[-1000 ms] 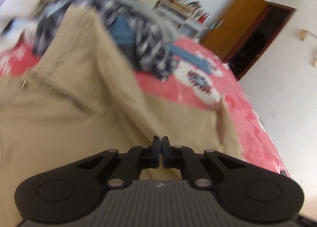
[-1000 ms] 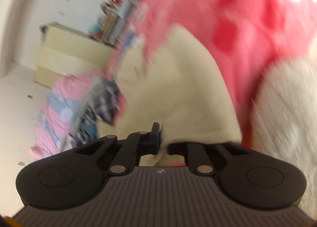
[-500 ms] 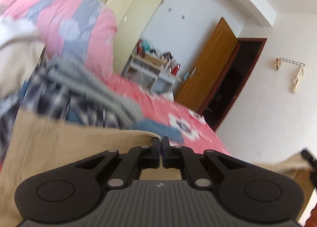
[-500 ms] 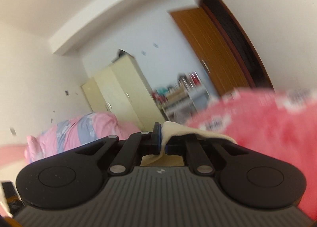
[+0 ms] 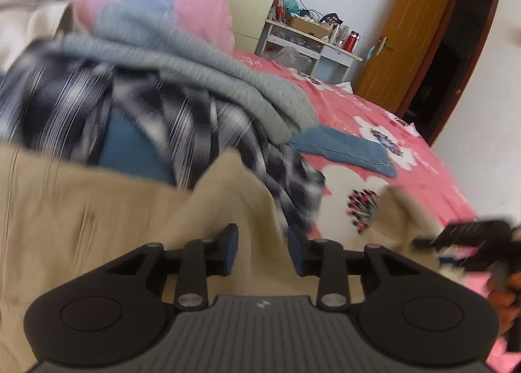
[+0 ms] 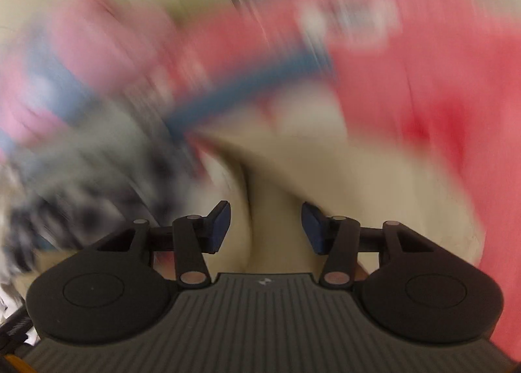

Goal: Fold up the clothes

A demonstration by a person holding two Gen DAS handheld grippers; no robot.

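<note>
Left tool point(image 5: 262, 251): jaws opening, pads clear of the cloth; a raised peak of the tan trousers point(image 5: 97, 210) stands between them, released, not gripped. Right tool point(image 6: 265, 226): jaws likewise opening, a fold of the same tan cloth point(image 6: 325, 177) between the pads and not pressed. The right wrist view is heavily blurred; finer detail there cannot be confirmed.

Judgement on the step: this reads as the let-go at the end of a fold. To do it well, both tools should part fully before drawing back, so no pad drags the edge and reopens the fold; then the peak ahead of the left tool needs flattening.

Materials: the trousers are a matte woven cotton-like fabric, limp, with a stitched seam, lying on the bed directly under and ahead of both tools. Beyond them a heap: black-and-white checked shirt point(image 5: 202, 125), soft grey knit point(image 5: 208, 73), a flat blue denim piece point(image 5: 351, 148). The bed sheet point(image 5: 423, 158) is pink with printed flowers.
</note>
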